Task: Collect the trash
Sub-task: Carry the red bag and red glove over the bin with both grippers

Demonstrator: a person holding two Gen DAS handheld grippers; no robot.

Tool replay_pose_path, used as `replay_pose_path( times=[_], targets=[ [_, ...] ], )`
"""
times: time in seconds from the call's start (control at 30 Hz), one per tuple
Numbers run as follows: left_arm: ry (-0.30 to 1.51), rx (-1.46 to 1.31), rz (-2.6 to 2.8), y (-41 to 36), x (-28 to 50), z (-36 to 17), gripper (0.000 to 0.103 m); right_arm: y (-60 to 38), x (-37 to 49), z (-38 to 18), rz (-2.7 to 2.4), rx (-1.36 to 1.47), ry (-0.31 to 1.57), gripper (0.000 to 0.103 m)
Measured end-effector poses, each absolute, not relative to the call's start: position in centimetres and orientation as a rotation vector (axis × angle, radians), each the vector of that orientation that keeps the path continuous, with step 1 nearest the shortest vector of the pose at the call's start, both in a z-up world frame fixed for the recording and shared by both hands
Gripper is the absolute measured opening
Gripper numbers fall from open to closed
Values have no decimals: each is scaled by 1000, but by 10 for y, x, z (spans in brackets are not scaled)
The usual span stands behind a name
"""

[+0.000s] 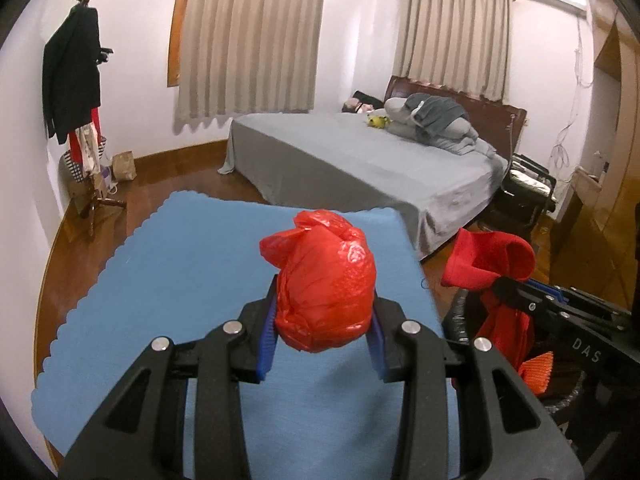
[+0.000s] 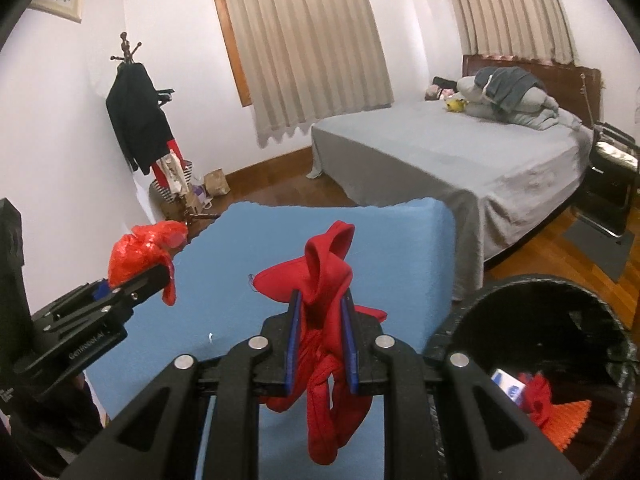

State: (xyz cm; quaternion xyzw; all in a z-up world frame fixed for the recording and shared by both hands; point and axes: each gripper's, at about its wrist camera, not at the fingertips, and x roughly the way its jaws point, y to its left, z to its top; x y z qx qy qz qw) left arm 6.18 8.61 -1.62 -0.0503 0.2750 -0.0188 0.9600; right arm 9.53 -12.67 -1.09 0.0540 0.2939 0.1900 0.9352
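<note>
My left gripper [image 1: 324,320] is shut on a crumpled red plastic bag [image 1: 326,280] and holds it above the blue cloth-covered table [image 1: 180,280]. The bag also shows at the left of the right wrist view [image 2: 136,254]. My right gripper [image 2: 322,320] is shut on a red cloth [image 2: 326,280] that hangs down between its blue pads, above the table's right part [image 2: 400,240]. The cloth shows in the left wrist view [image 1: 492,256] too. A black trash bin [image 2: 540,292] stands at the right, close below my right gripper, with red and orange scraps and a small white-blue box [image 2: 508,388] inside.
A bed with a grey sheet [image 1: 360,160] stands behind the table. A coat rack with dark clothes [image 1: 76,80] stands in the left corner, with bags at its foot. A black case [image 1: 524,188] sits by the bed's right side. The floor is wood.
</note>
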Motion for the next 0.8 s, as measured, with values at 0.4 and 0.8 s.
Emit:
replay_pose_path(
  times=[0.4, 0.8],
  targets=[
    [517, -78, -89, 49, 26, 6, 36, -161, 64, 9, 355, 113, 542, 18],
    [500, -37, -146, 14, 15, 18, 36, -205, 44, 8, 299, 140, 511, 18]
  ],
)
